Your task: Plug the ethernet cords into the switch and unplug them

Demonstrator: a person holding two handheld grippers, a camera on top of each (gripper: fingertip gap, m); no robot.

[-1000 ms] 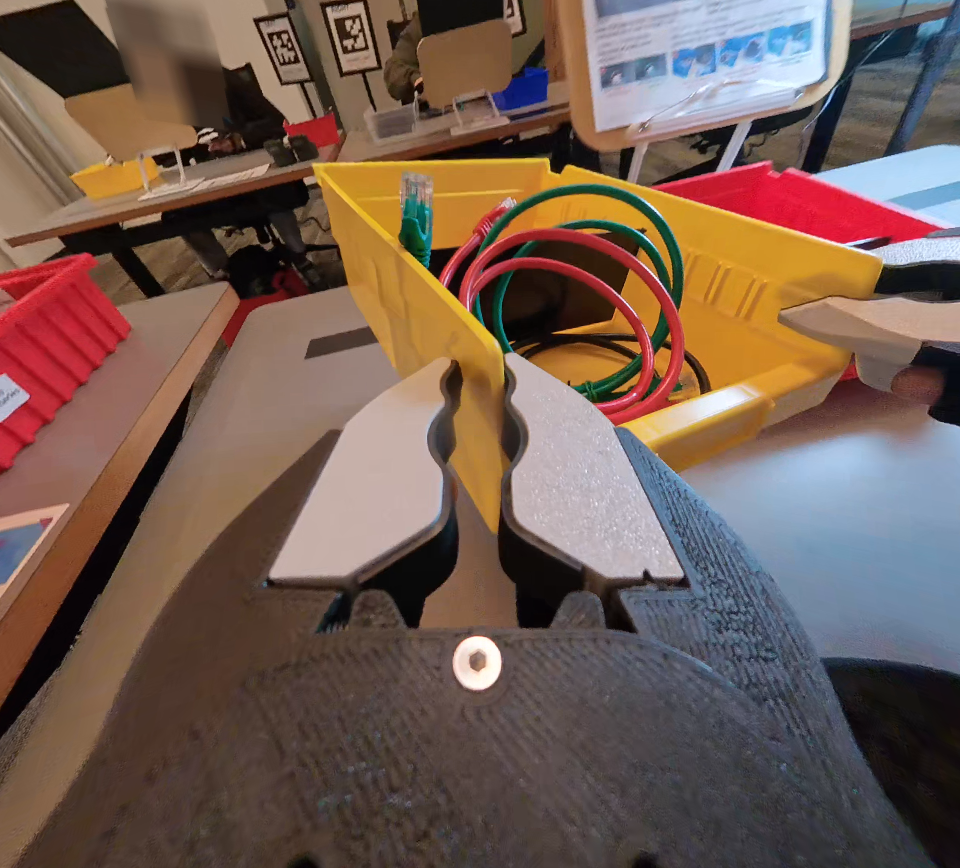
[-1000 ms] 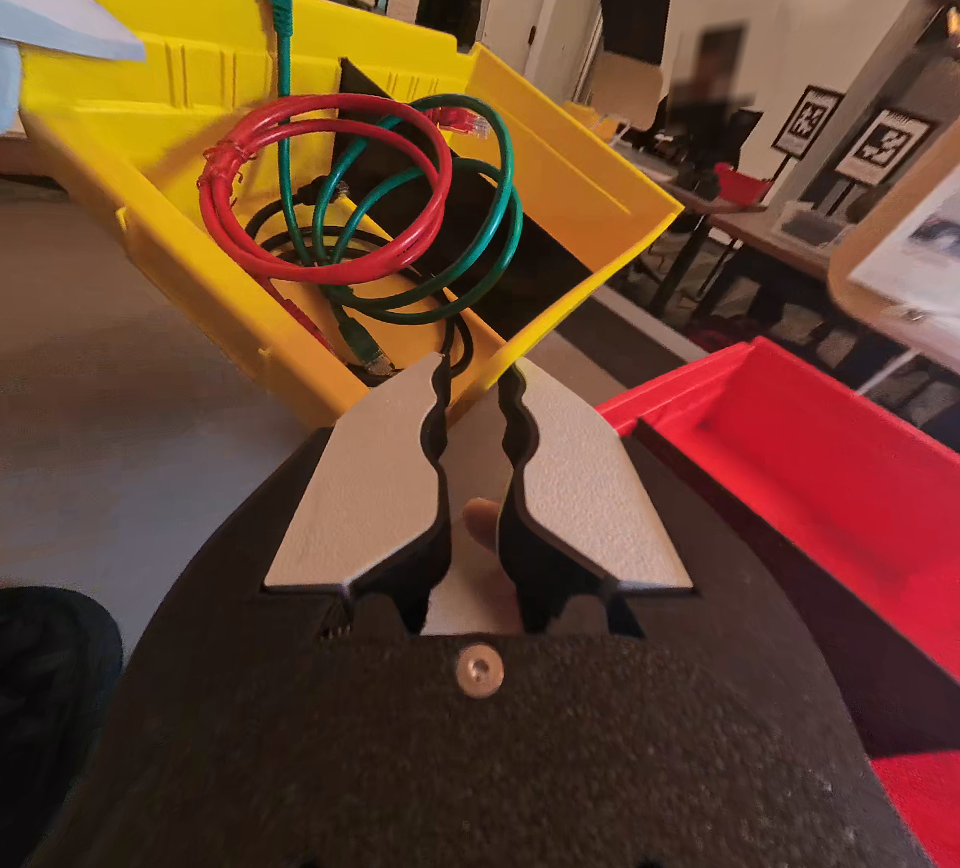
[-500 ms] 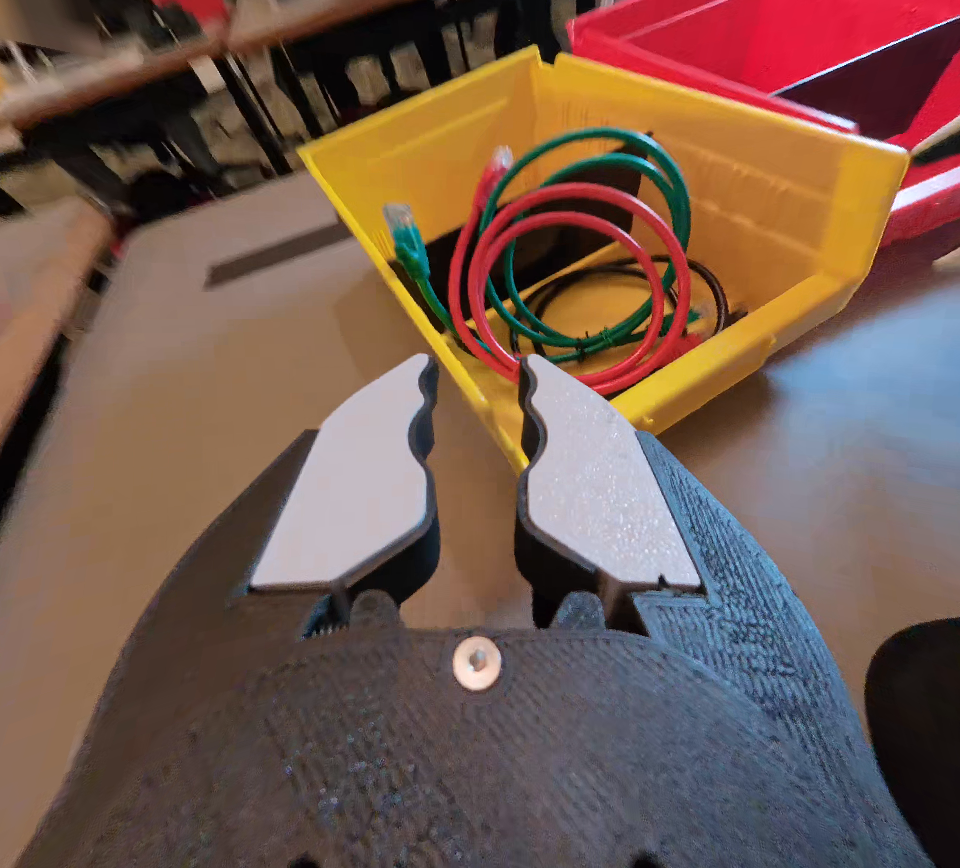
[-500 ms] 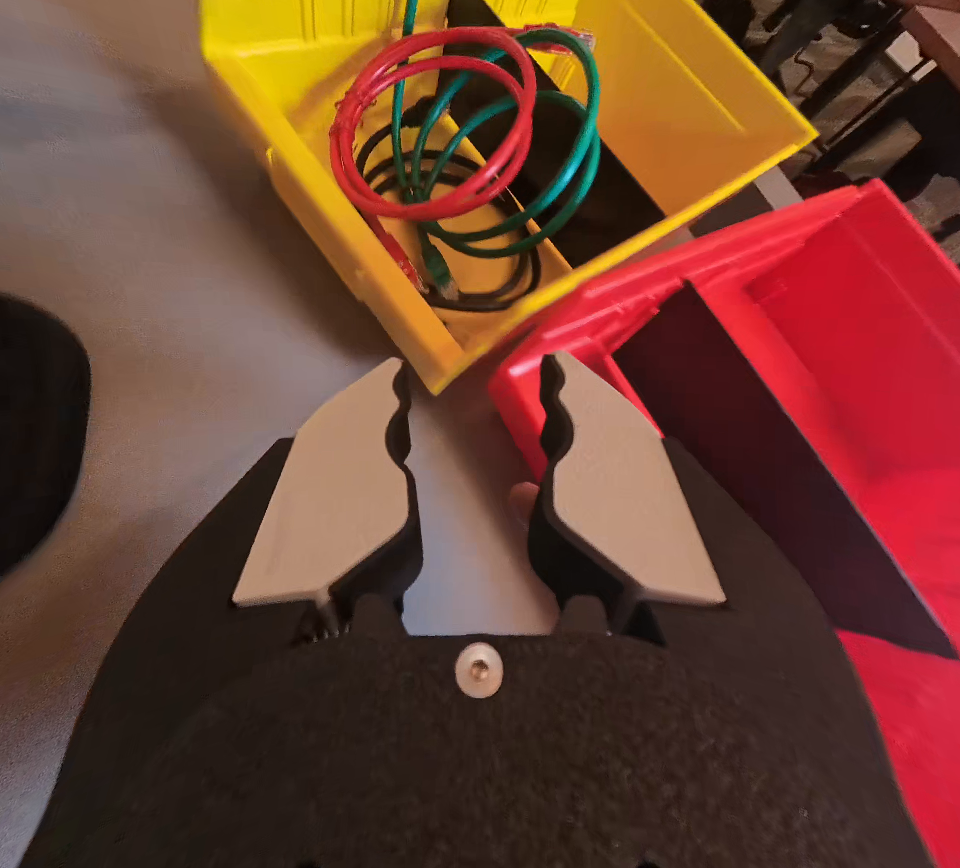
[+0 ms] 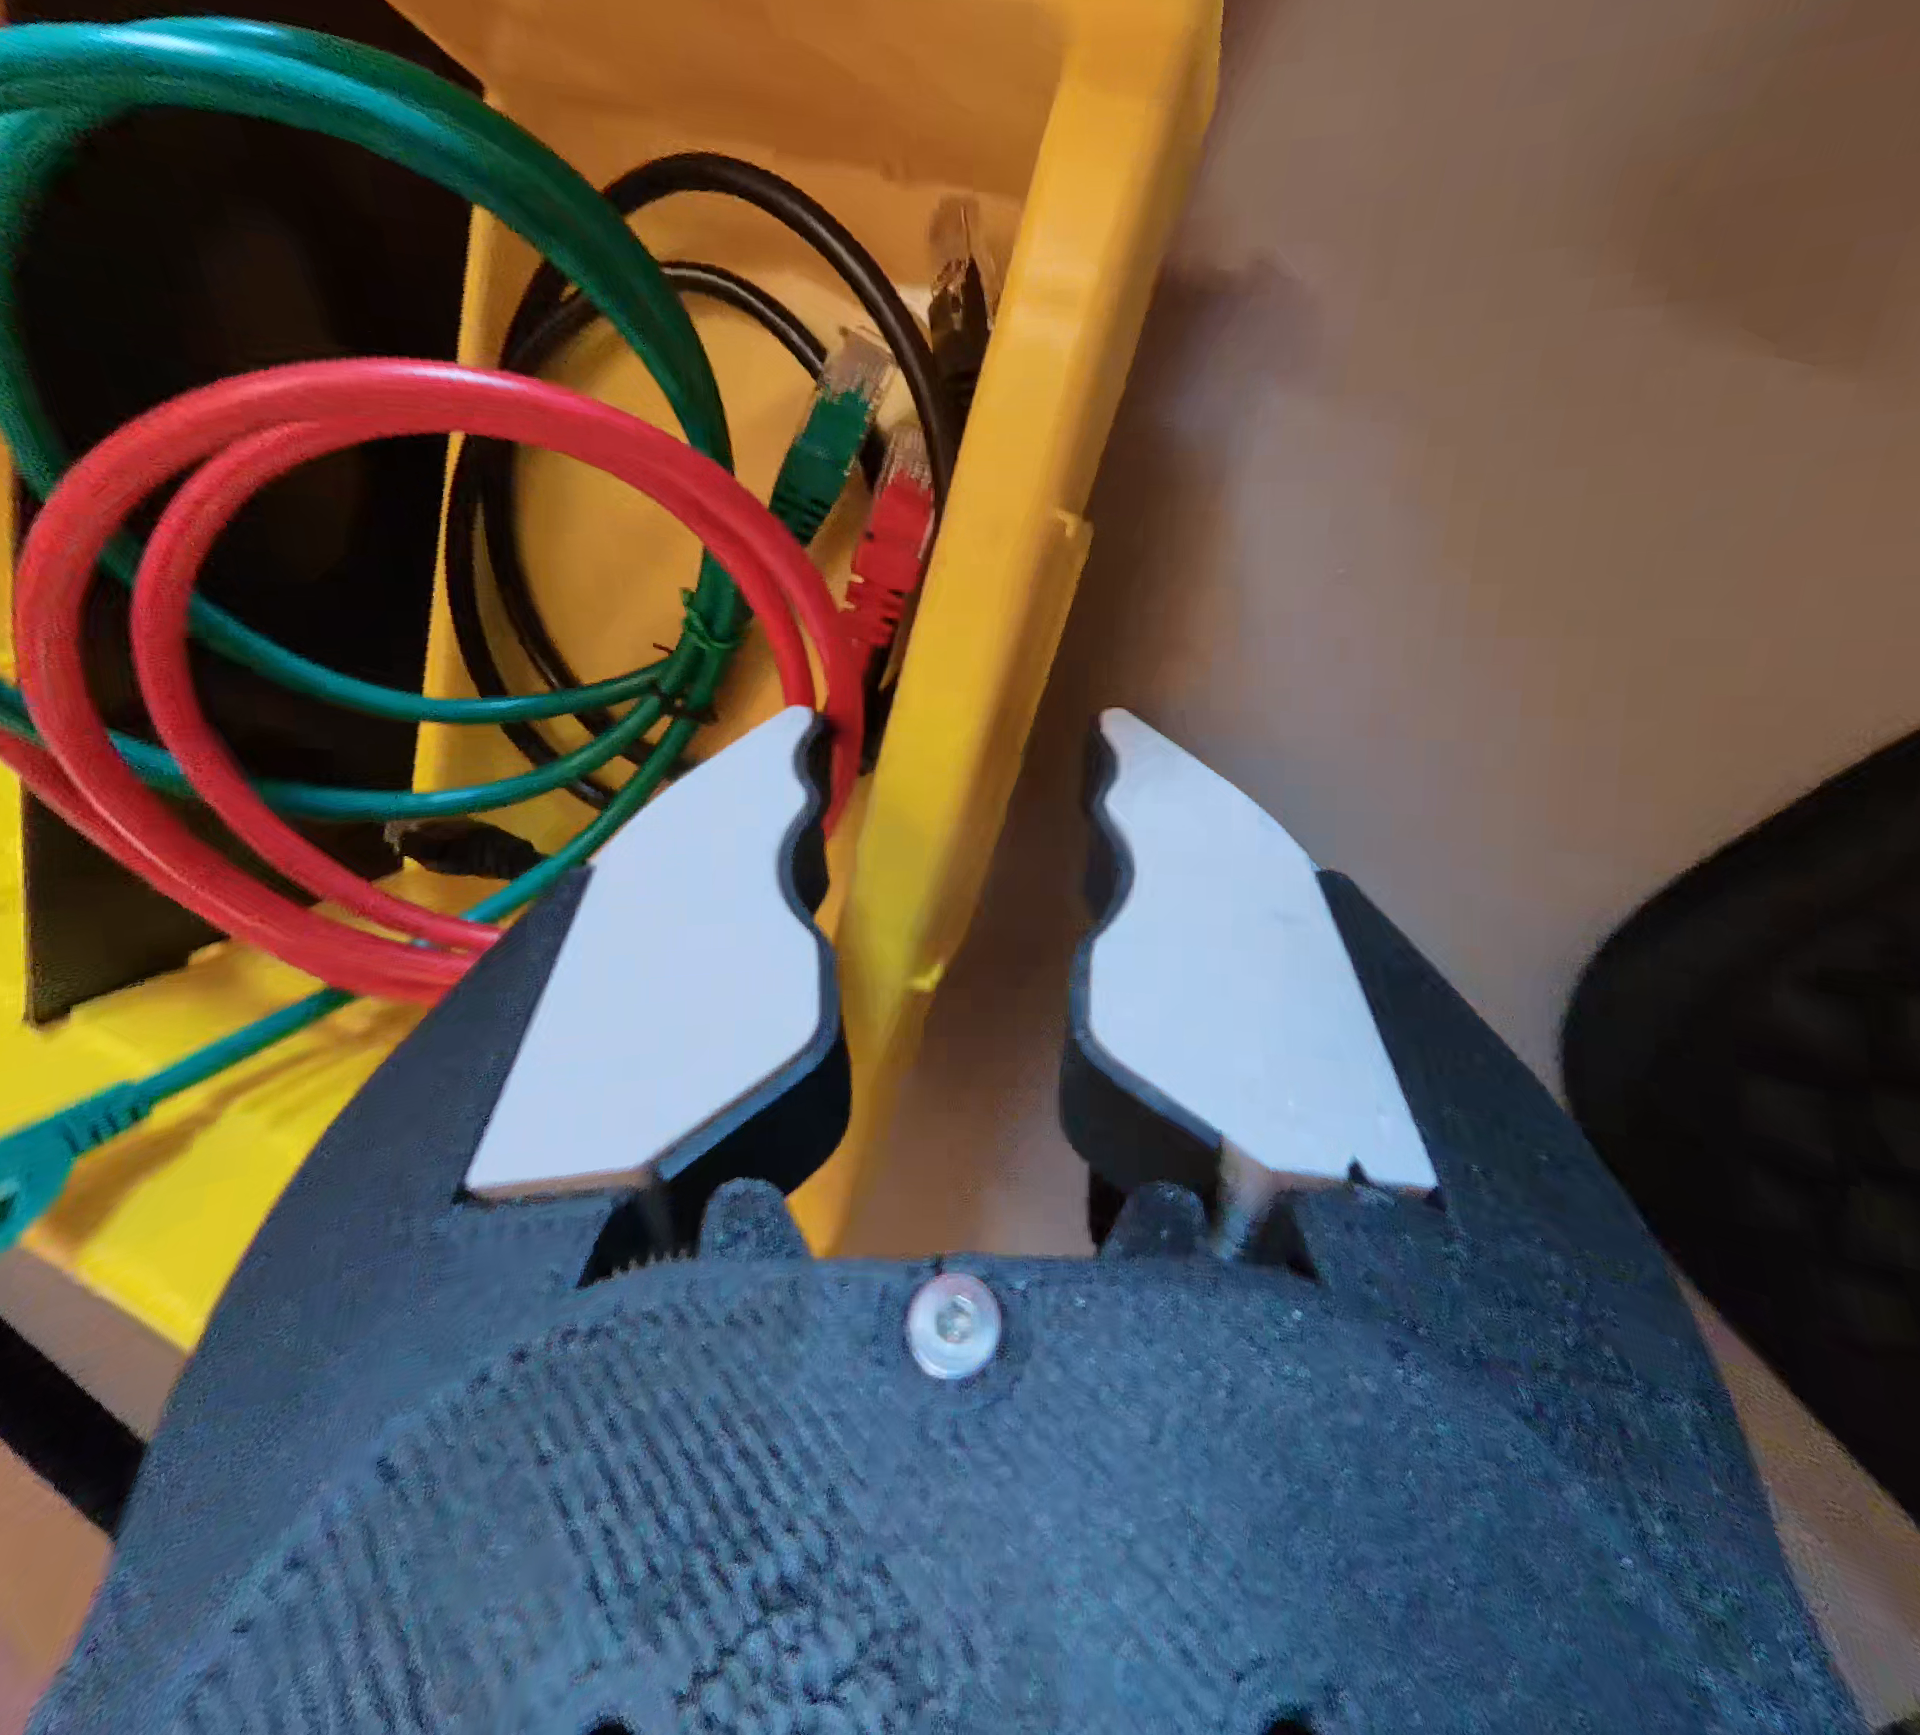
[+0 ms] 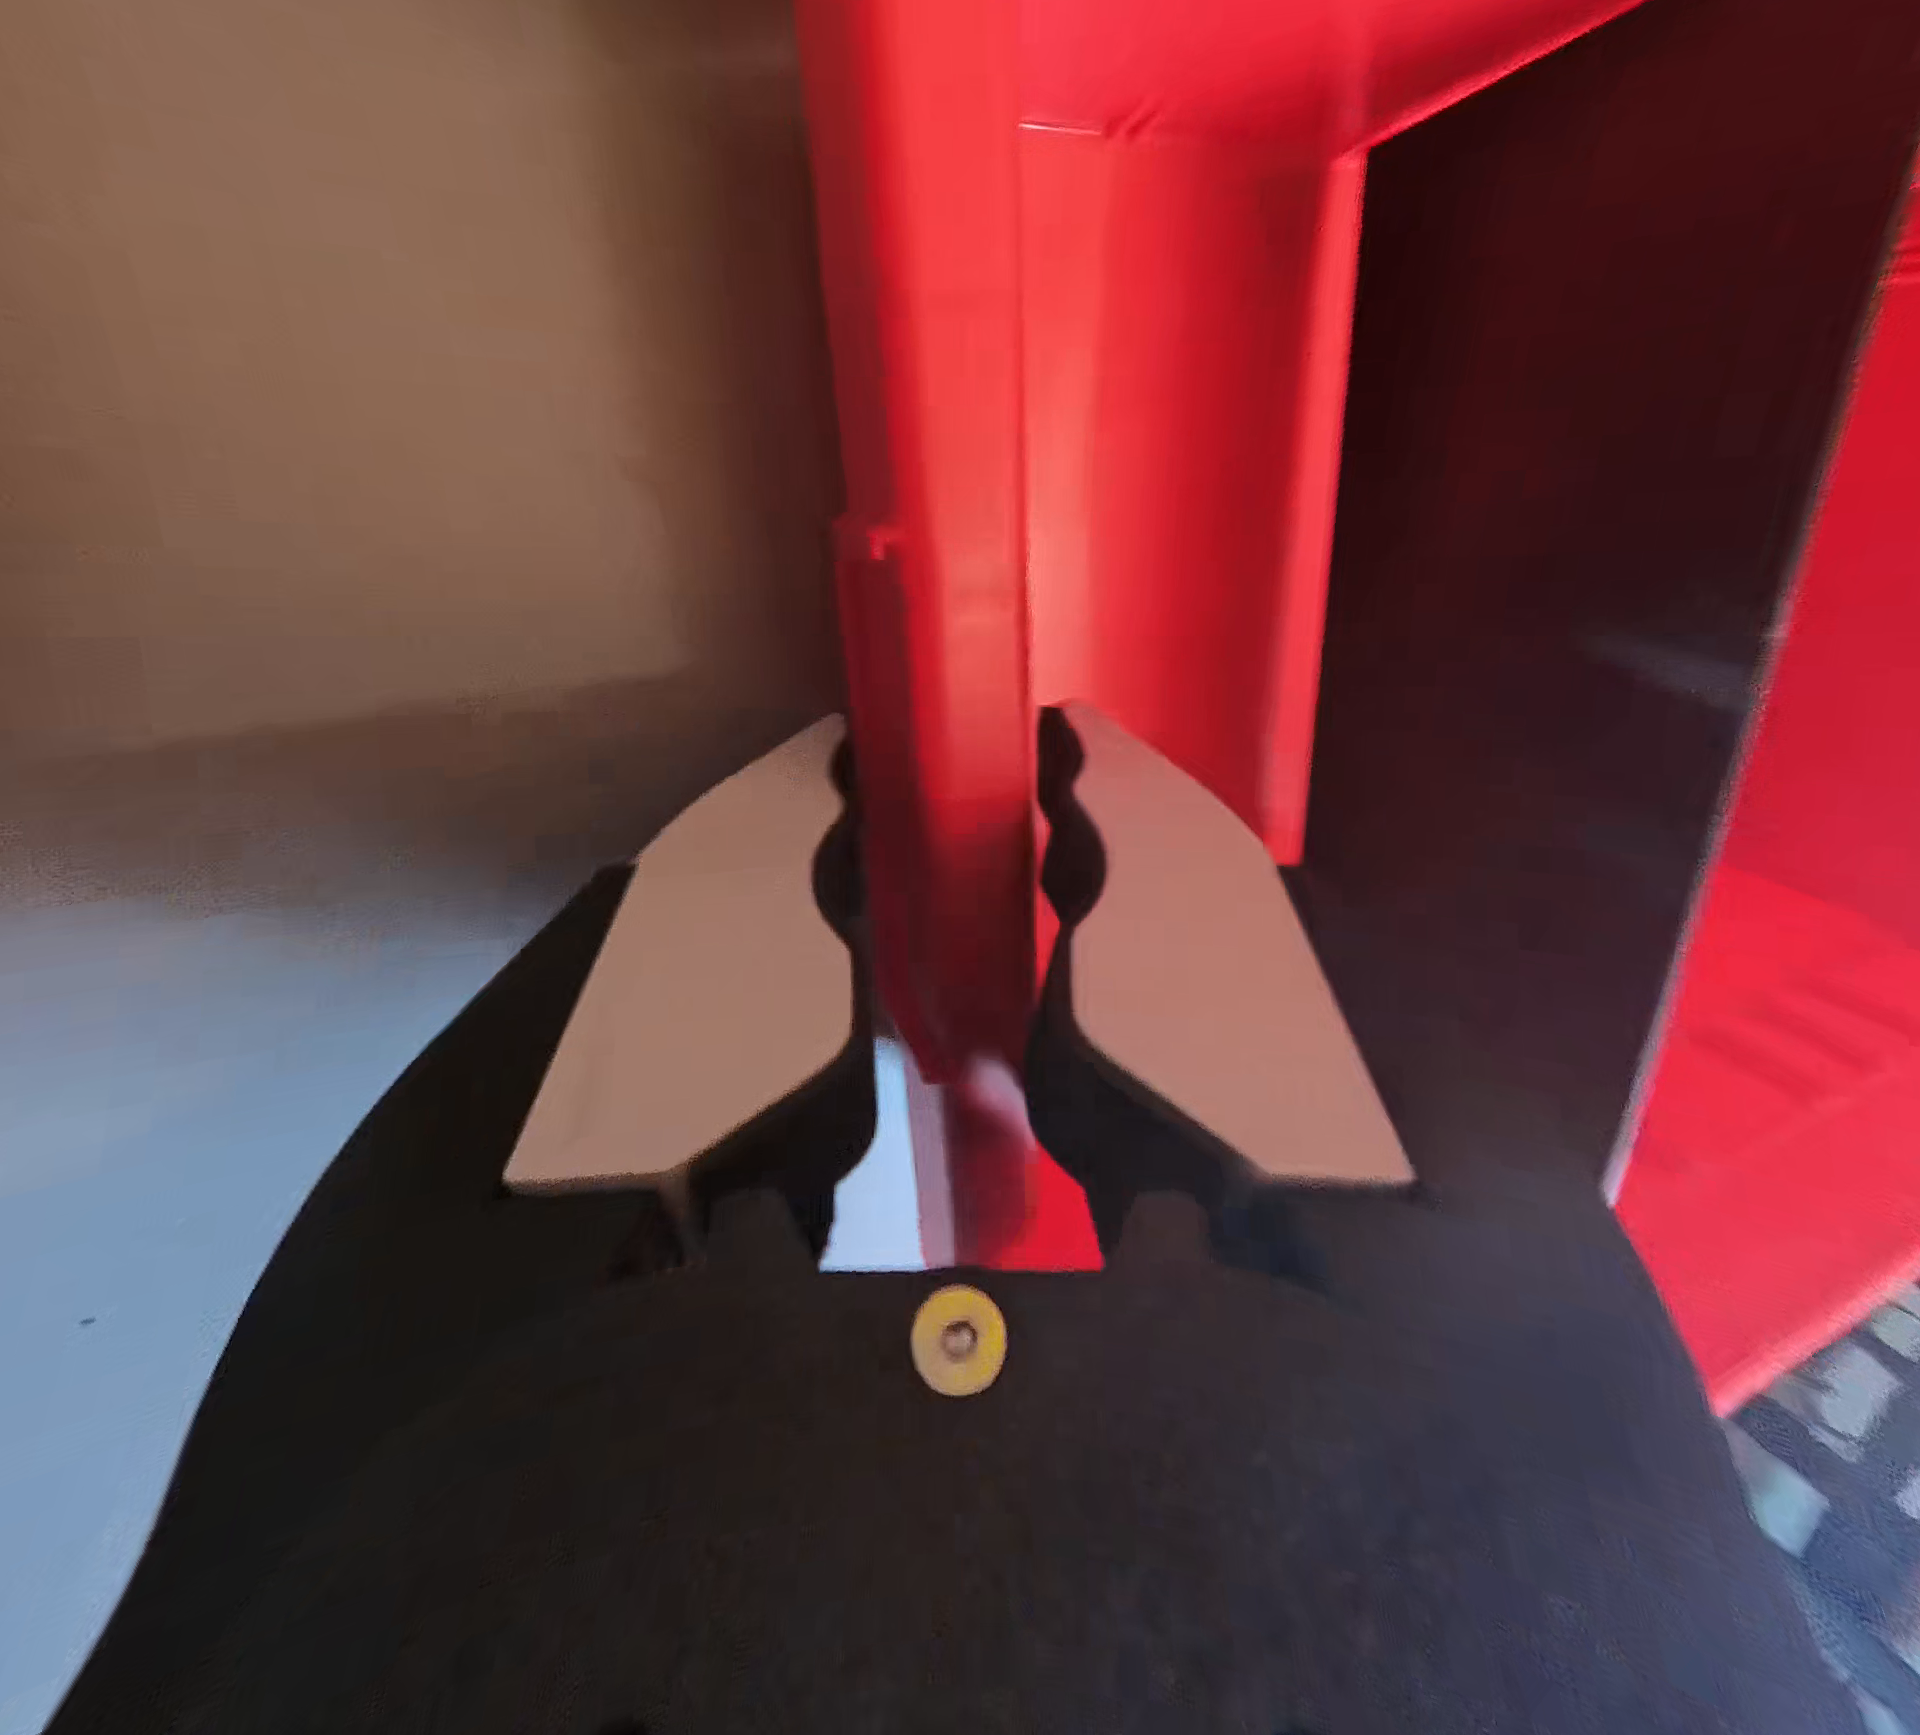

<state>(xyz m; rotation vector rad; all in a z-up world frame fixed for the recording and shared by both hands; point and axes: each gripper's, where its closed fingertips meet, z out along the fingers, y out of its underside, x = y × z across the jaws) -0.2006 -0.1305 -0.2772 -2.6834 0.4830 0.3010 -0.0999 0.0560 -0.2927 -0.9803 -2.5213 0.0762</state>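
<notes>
No readable text, labels, brands, numbers or signs in either view

A: How is the light over the yellow bin (image 5: 1101, 251)?

B: Warm and fairly dim. Its walls glow orange-yellow, and the far wall is smeared soft. The coiled red cord (image 5: 416, 397) and green cord (image 5: 343, 96) inside the bin are sharper, though streaked where they near the picture's left edge.

A: And beside the bin?

B: The table (image 5: 1538, 335) is a muddy brown blur with a soft shadow along the bin's wall.

A: The right wrist view?

B: Blurred all over. The red bin (image 6: 935, 335) shines with a bright streak down its wall; its interior falls nearly black. Left of that bin the table (image 6: 364, 283) turns from brown to pale blue-grey glare nearer the camera. Straight edges bow outward
</notes>
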